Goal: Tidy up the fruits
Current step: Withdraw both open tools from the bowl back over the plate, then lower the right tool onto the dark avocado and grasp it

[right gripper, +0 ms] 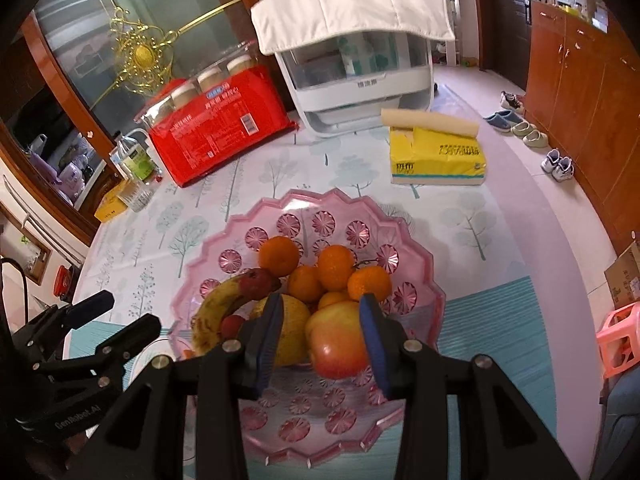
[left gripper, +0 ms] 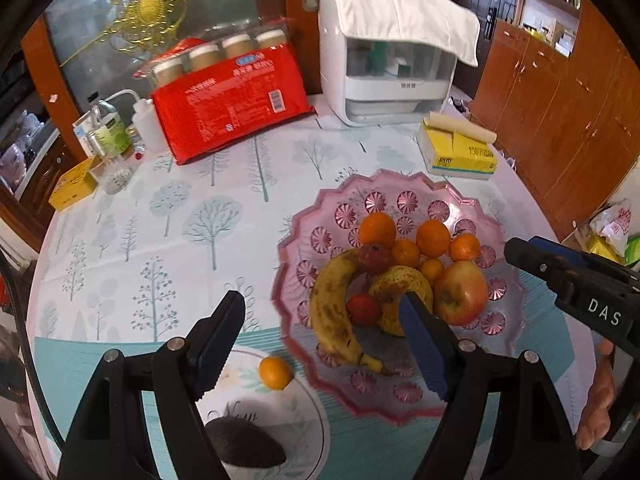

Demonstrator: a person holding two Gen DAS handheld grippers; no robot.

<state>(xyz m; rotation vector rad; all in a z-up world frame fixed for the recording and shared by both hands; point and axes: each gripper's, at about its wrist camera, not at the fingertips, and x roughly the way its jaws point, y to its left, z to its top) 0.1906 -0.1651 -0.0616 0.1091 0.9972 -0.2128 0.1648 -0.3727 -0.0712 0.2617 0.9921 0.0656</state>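
Facing a pink cut-glass bowl (right gripper: 400, 216) in the middle of the round table (left gripper: 160, 220), already holding a spotted banana (left gripper: 332, 304), a red-yellow apple (right gripper: 340, 340), a pear-like yellow fruit (left gripper: 394, 280), several oranges (right gripper: 279, 255) and a couple of small red fruits. Hovering over the bowl's near side with the right gripper (right gripper: 320, 336), jaws parted roughly to the apple's width, blue pads flanking it and gripping nothing as far as can be told. Holding the left gripper (left gripper: 320, 340) spread wide and empty above the bowl's left rim. Remaining outside the bowl: a dark avocado-like fruit (left gripper: 244, 444) and a small orange (left gripper: 275, 373), both lying on a white printed plate (left gripper: 316, 420) beside the bowl. Judging the step in hand as fetching these two: lowering the left gripper straight over the small orange, centring the pads on its widest part, closing gently to avoid a roll, then placing it in the bare near part of the bowl rather than atop the pile. Resting everything on a pale tree-print tablecloth (left gripper: 200, 216) with a teal striped band. Crowding the far edge: a white covered appliance (left gripper: 384, 80), a red multipack of cups (left gripper: 228, 92), a yellow tissue pack (right gripper: 438, 156), small bottles. Lining the right: brown wooden cabinets (right gripper: 580, 92), shoes on the floor (right gripper: 532, 132).
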